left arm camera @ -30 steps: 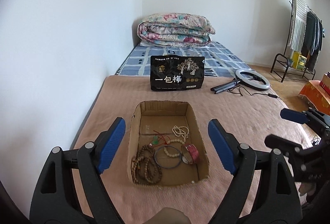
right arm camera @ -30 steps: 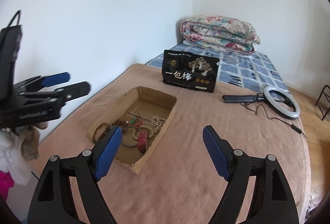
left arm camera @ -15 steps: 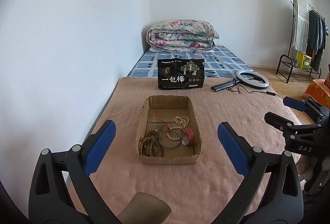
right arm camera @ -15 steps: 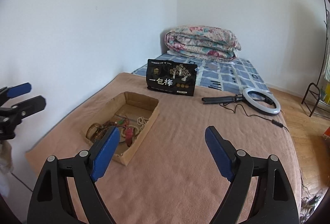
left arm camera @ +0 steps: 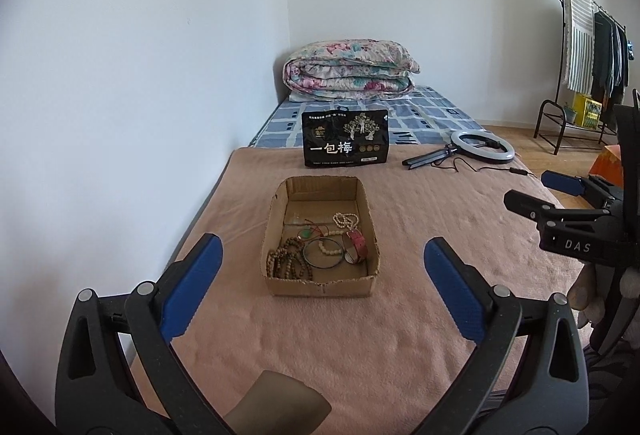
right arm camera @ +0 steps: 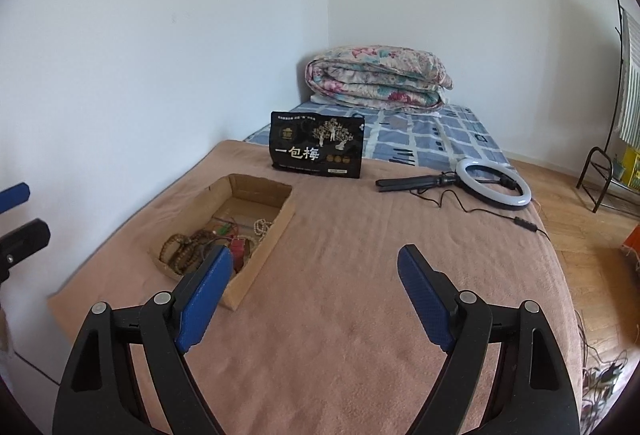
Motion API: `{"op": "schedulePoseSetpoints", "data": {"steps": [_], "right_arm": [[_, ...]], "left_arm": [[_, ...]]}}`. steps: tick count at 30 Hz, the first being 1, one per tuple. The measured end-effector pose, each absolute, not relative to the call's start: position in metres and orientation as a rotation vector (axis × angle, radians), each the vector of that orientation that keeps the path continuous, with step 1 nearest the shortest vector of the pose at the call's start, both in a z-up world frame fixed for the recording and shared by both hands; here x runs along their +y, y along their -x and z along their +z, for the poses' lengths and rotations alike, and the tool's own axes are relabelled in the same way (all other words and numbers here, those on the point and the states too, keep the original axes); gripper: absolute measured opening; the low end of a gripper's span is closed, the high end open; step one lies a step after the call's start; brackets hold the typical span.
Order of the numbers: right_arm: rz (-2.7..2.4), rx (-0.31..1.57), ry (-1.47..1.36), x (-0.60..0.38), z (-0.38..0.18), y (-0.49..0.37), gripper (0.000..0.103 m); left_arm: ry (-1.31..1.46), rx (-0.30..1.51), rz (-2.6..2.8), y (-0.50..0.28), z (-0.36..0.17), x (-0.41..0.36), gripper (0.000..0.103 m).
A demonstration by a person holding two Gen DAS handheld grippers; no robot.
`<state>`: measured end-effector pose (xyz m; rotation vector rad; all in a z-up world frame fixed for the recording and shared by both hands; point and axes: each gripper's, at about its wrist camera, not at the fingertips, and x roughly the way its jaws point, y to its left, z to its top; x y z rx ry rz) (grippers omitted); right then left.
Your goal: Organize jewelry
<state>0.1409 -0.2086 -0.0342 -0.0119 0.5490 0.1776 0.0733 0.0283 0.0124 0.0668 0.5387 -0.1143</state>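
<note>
**Jewelry sits gathered in its box as both grippers hang back, empty**

Jewelry (left arm camera: pixel 320 249) lies heaped in a shallow cardboard box (left arm camera: pixel 322 285) on the pink blanket (left arm camera: pixel 420 235), straight ahead of the left gripper (left arm camera: pixel 320 291) and just beyond its spread tips. That gripper's jaws, which have just been opening, stand as wide as they go with nothing between them. The right gripper (right arm camera: pixel 316 295) also stands well open and holds nothing; from it, the box lies ahead and to the left, its near corner just past the left fingertip. Inside the box are brown bead strands (left arm camera: pixel 286 263), a dark bangle (left arm camera: pixel 323 254), pale bead strings (left arm camera: pixel 347 221), a red bracelet (left arm camera: pixel 356 245) and a green pendant (left arm camera: pixel 306 233). No piece lies loose on the blanket, so the sorting looks finished or nearly so. Any further move would call for reaching forward and down into the box, narrowing the jaws to single out one strand from the tangle.
</note>
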Motion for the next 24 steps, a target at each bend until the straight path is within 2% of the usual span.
{"op": "schedulePoseSetpoints", "data": {"steps": [24], "right_arm": [[0.127, 0.565, 0.038, -0.2112, -0.0367, -0.1387, 0.085]], "left_arm": [[-0.055, 0.520, -0.094, -0.0627, 0.0154, 0.0282, 0.103]]}}
